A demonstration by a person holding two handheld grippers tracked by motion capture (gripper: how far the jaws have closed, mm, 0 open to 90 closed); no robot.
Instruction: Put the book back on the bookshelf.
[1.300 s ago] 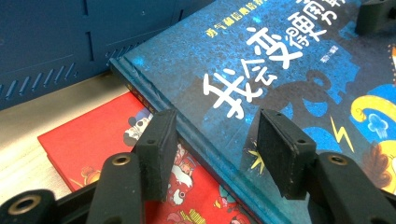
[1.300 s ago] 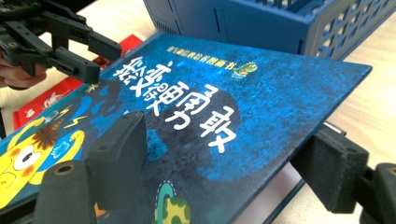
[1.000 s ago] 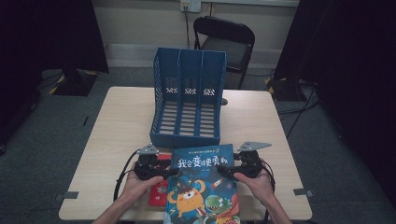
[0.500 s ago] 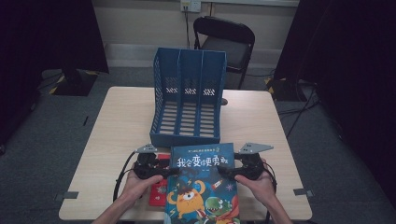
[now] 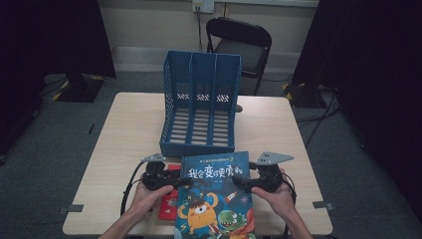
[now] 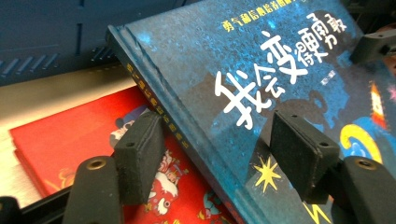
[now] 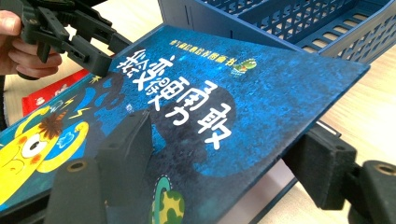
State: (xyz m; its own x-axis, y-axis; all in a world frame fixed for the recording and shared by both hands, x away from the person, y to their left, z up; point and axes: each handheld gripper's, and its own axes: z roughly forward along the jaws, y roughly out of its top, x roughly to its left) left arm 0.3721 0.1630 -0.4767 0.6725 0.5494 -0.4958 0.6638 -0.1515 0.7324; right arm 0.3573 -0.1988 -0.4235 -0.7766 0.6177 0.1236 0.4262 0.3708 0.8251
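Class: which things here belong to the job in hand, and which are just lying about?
In the job: blue book, left gripper, right gripper, both astride its edges.
Lying about: red book under it, file rack, chair.

blue book (image 5: 215,196) cover, title "我会变得勇敢"

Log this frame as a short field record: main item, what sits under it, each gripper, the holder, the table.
main item: blue picture book, near table edge, its far end tilted up
under it: red book, flat on table
left gripper: jaws astride the blue book's spine edge
right gripper: jaws astride the opposite edge
holder: blue three-slot file rack, empty, beyond the books
table: light wood
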